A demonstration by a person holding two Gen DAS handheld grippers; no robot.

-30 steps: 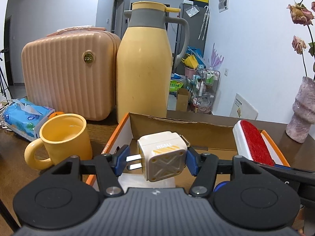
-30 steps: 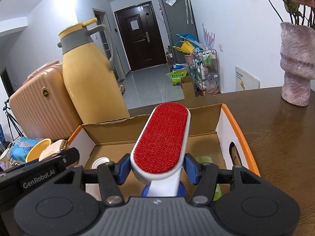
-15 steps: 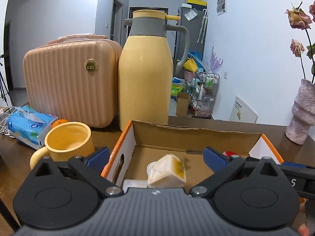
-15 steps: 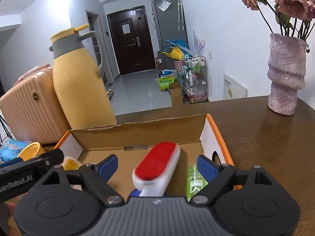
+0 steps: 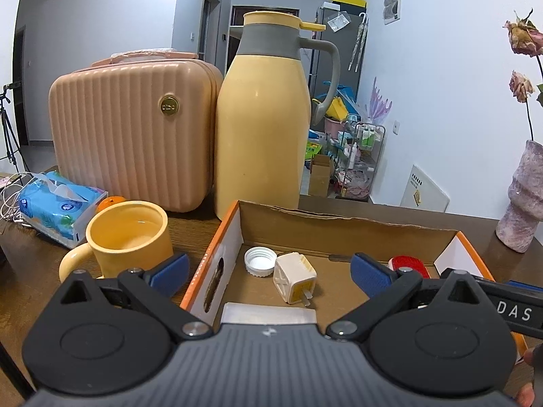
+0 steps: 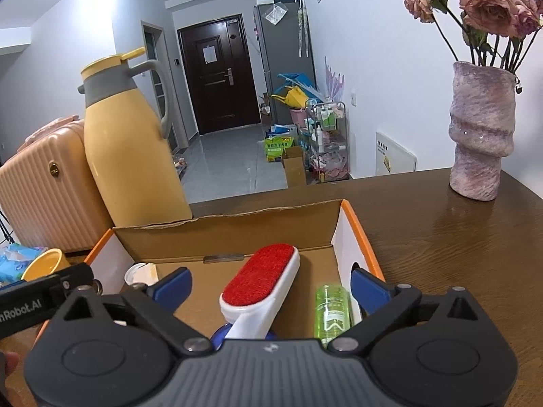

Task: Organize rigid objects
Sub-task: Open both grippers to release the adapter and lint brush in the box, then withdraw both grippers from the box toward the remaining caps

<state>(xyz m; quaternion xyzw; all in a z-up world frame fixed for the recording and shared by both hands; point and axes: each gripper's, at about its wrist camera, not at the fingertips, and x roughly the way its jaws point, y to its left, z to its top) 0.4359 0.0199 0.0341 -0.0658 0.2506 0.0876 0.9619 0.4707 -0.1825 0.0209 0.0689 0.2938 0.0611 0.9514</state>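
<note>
Both grippers, left [image 5: 268, 269] and right [image 6: 269, 286], have just spread their fingers, plug [image 5: 294, 279] and brush [image 6: 259, 288] dropped in box [image 6: 356, 229]; lift straight out, clear of walls.

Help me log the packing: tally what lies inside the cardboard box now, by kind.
White plastic bottle cap: 1
Cream cube-shaped plug adapter: 1
Flat silver metal block: 1
Red-faced white lint brush: 1
Green translucent plastic bottle: 1
Blue round object under the brush handle, mostly hidden: 1
Total: 6
</note>
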